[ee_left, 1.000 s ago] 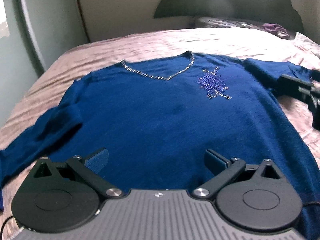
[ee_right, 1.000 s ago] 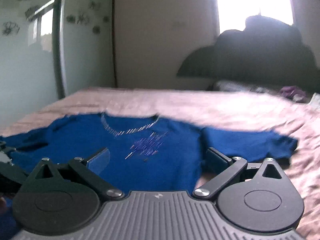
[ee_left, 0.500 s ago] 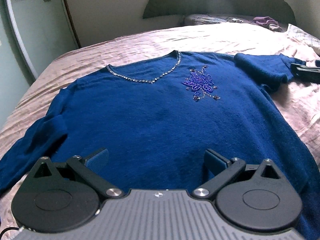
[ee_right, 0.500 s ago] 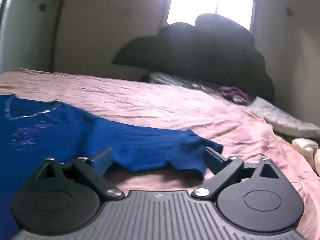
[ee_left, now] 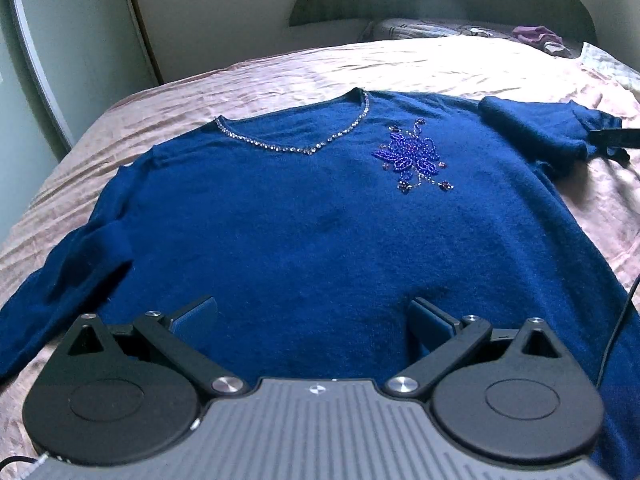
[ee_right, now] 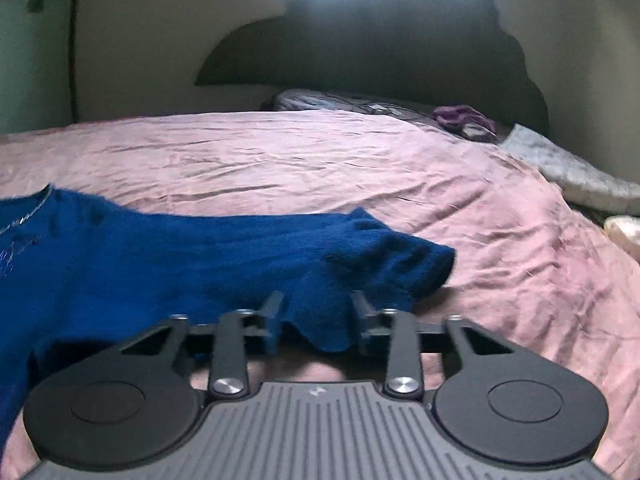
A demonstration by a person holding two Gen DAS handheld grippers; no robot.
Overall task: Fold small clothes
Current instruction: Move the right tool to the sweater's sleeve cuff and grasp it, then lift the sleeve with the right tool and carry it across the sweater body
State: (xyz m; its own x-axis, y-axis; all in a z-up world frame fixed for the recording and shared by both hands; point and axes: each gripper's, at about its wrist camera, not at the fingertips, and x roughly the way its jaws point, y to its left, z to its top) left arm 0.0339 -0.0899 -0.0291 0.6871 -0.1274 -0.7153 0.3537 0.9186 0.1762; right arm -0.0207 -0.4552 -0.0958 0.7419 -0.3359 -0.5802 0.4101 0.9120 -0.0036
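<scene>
Blue beaded sweater (ee_left: 320,232) on bed (ee_right: 320,160); no legible writing. Right hand-held gripper (ee_right: 316,320), earlier spread wide, now closing around sleeve (ee_right: 340,264) at lower centre; left hand-held gripper (ee_left: 314,320) released.

You are looking at no readable words or numbers; only a small white emblem is showing on each gripper housing (ee_left: 316,389), too small to read.
</scene>
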